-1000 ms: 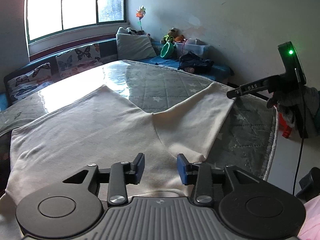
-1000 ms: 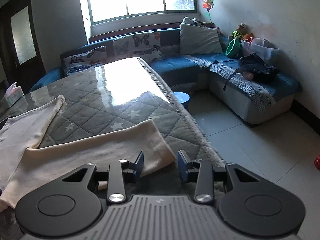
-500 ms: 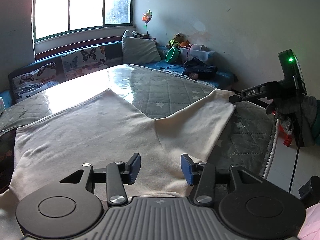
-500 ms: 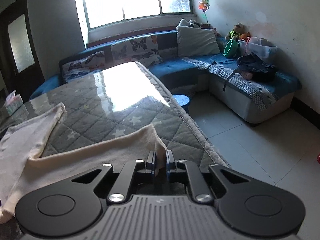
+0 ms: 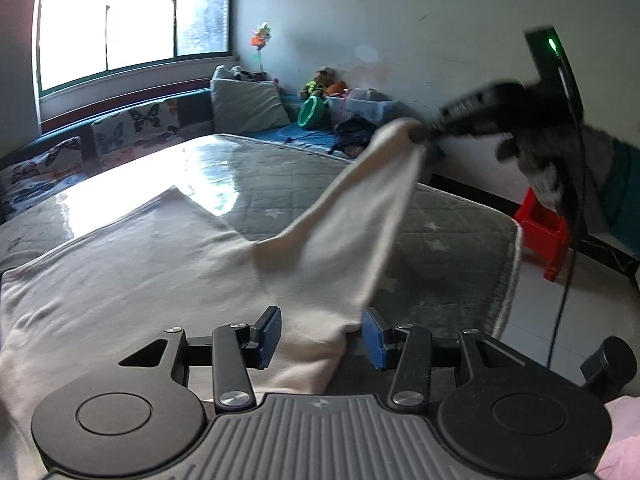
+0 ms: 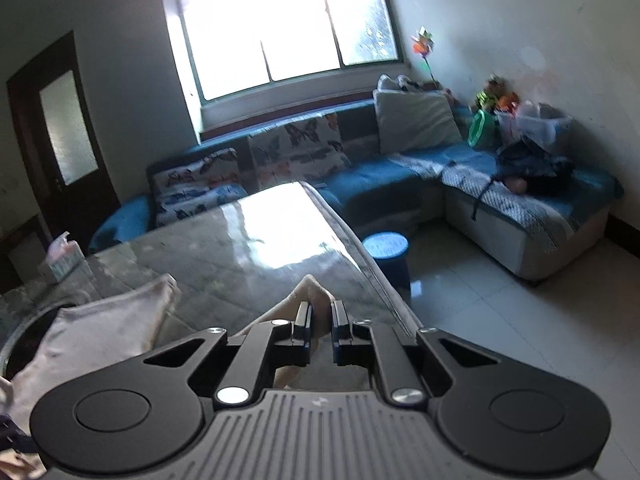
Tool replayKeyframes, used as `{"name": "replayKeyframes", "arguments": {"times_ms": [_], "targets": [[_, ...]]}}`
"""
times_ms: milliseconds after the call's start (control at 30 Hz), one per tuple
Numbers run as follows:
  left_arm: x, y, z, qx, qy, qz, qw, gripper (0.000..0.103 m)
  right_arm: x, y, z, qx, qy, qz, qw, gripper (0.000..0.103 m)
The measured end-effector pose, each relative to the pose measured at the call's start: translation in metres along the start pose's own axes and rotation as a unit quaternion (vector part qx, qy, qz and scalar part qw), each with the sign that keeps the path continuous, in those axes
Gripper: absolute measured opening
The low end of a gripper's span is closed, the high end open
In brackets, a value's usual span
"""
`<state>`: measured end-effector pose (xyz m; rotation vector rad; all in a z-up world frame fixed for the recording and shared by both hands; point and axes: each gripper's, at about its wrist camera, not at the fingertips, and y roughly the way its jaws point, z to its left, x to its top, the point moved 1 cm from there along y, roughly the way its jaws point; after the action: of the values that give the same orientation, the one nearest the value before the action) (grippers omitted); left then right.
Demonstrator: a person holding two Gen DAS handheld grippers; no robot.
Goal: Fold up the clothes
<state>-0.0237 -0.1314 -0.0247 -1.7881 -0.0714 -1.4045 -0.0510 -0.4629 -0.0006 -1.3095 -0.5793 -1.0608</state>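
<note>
Right gripper: jaws pinched nearly together on the end of one leg of the cream garment. Cloth pokes out ahead of the pads and bunches between them. From the left wrist view the same gripper sits high at the right, blurred, with the leg hanging off it as a taut slanted sheet, clear of the table at its top end. A gloved hand holds that gripper; a green light glows on its top.

Left gripper: jaws roughly half open, blue pads apart, low over the near edge of the garment. The base of the raised leg runs between the pads, its edge close by the right pad; contact there is too close to call. No squeeze on the cloth.

The garment lies mostly flat on the grey quilted star-print cover of the table, under a glossy clear sheet. The other leg lies flat, pointing away toward the window.

Around the table: blue corner sofa with butterfly cushions and a plain grey pillow. Toys, a clear bin and a dark bag sit at its far end. Small blue stool on the tiled floor beside the table. Red stool by the wall at the right. Tissue box on the table's far left.
</note>
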Motion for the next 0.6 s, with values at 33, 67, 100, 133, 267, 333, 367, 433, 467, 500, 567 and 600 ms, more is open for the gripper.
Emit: {"name": "replayKeyframes", "arguments": {"times_ms": [33,67,100,133,267,333,367,433,467,500,567,600], "targets": [[0.0,0.001,-0.002,-0.004,0.002,0.0,1.0,0.048,0.004,-0.002,0.003,0.004,-0.003,-0.004,1.0,0.008],[0.001,0.003,-0.004,-0.008,0.002,0.0,1.0,0.048,0.008,-0.004,0.007,0.007,-0.006,-0.008,1.0,0.008],[0.001,0.005,-0.006,-0.012,0.003,0.001,0.9999,0.048,0.012,-0.005,0.01,0.01,-0.011,-0.012,1.0,0.008],[0.001,0.007,-0.007,-0.016,0.004,0.002,0.9999,0.048,0.016,-0.007,0.013,0.014,-0.015,-0.015,1.0,0.008],[-0.002,0.017,-0.012,-0.027,0.003,0.011,0.9996,0.048,0.028,-0.016,0.028,0.031,-0.028,-0.028,0.999,0.008],[-0.004,0.021,-0.013,-0.036,-0.001,0.014,0.9993,0.049,0.033,-0.021,0.036,0.04,-0.037,-0.036,0.998,0.008],[-0.005,0.022,-0.014,-0.038,-0.003,0.015,0.9991,0.049,0.036,-0.023,0.041,0.044,-0.041,-0.038,0.997,0.008],[-0.006,0.022,-0.013,-0.039,-0.006,0.013,0.9991,0.049,0.041,-0.027,0.05,0.049,-0.052,-0.044,0.996,0.008],[-0.006,0.021,-0.013,-0.039,-0.008,0.011,0.9992,0.049,0.043,-0.029,0.054,0.052,-0.057,-0.046,0.996,0.008],[-0.004,0.016,-0.011,-0.039,-0.012,0.003,0.9992,0.049,0.045,-0.031,0.059,0.054,-0.063,-0.048,0.995,0.008],[-0.002,0.005,-0.007,-0.038,-0.021,-0.013,0.999,0.049,0.051,-0.035,0.071,0.056,-0.076,-0.053,0.994,0.008],[-0.001,-0.002,-0.003,-0.033,-0.028,-0.025,0.9988,0.051,0.053,-0.038,0.077,0.058,-0.084,-0.056,0.993,0.008]]}}
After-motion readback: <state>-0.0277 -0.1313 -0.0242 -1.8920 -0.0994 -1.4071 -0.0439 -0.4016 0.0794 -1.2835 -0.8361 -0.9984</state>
